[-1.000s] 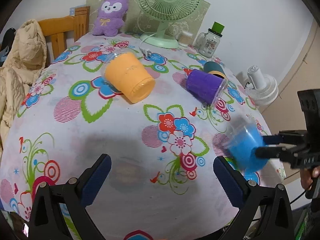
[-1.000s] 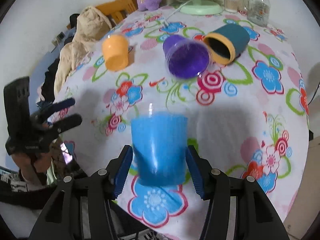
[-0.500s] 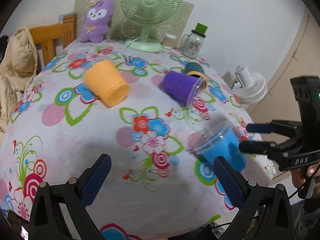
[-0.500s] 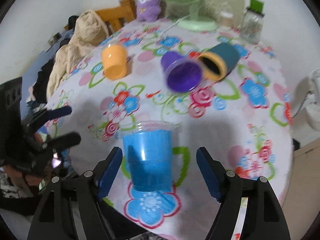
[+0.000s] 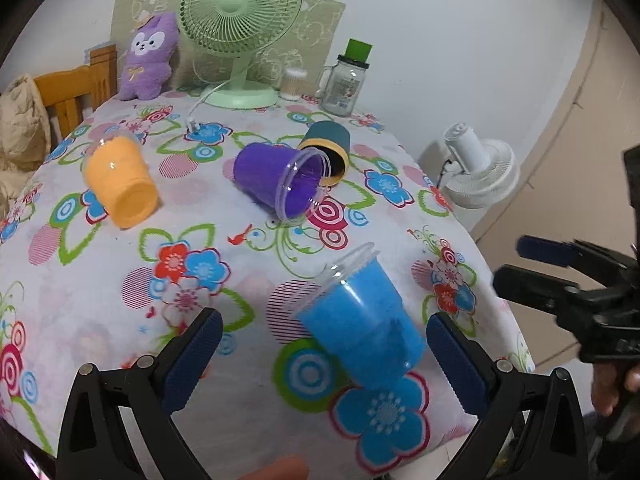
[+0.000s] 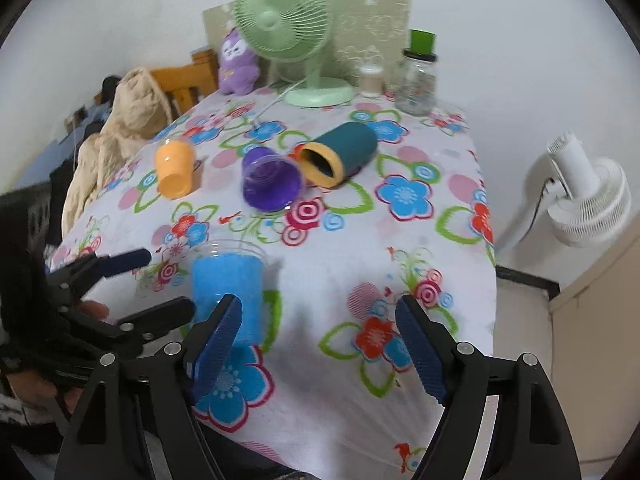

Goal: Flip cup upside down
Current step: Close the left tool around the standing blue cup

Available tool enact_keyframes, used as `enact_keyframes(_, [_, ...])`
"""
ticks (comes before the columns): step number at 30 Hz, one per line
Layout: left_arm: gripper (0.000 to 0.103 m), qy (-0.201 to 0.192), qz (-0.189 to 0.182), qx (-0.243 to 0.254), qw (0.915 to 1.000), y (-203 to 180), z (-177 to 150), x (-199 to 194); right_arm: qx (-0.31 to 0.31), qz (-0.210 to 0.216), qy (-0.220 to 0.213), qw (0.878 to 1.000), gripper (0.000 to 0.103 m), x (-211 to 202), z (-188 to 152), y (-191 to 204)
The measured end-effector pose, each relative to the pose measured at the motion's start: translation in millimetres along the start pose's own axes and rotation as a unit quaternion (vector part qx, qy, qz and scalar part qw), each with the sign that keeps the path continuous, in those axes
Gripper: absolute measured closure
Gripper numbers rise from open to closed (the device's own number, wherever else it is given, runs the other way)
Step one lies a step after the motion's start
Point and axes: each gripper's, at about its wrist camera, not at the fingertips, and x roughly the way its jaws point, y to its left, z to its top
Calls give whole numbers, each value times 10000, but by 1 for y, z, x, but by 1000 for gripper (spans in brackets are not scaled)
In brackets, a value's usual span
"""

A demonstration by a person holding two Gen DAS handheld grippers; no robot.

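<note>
Left wrist view: blue cup (image 5: 360,320) on its side near the table's (image 5: 100,312) front edge, between the spread fingers of the left gripper (image 5: 318,354).

Both grippers gape wide and hold nothing; the right gripper (image 6: 320,350) hangs just beside the cup, likely clear for a fresh grip. Four cups lie tipped over: blue, orange (image 5: 120,184), purple (image 5: 276,180), teal (image 5: 328,148). One green fan (image 5: 240,28), one jar (image 5: 344,84).

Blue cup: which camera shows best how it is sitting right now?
Left wrist view. The blue cup shows whole, its clear rim and sides unobstructed, between the open left hand-held gripper fingers. In the right wrist view the blue cup is partly covered by a finger of the open right hand-held gripper.
</note>
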Motion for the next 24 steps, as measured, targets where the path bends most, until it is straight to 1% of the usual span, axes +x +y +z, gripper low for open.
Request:
enact_keyframes(5, [0,11,288,-110,9995,-13,-5,18,214,59,-38,9997,21,-4,-8,-16])
enact_keyframes(10, [0,102,446,27,9989,-21,-10,32,266,102,4,9996,21,-1,-12,-23])
enact_keyframes(15, [2,179,420,-145,9989,-15,-10,40,163,178,-30,9997,21,1,-11,-20])
enact_keyframes(17, [8,230,362,-253,9988,-10,-9,42,125,191,-30,9997,21,2,-11,-18])
enact_keyframes(19, [27,372,399,-190,9983,-7,-9,46,120,223,-5,9997,21,4,-10,-17])
enact_keyframes(20, [32,422,416,-135,9982,-7,-10,47,132,236,5,9996,21,5,-10,-17])
enact_keyframes(21, [38,471,420,-85,9980,-6,-10,49,143,250,17,9996,21,6,-9,-17])
enact_keyframes(22, [41,502,424,-74,9978,-4,-11,50,147,261,25,9995,21,7,-9,-16])
enact_keyframes(24, [41,486,434,-90,9978,-1,-11,48,152,282,27,9995,21,9,-8,-15])
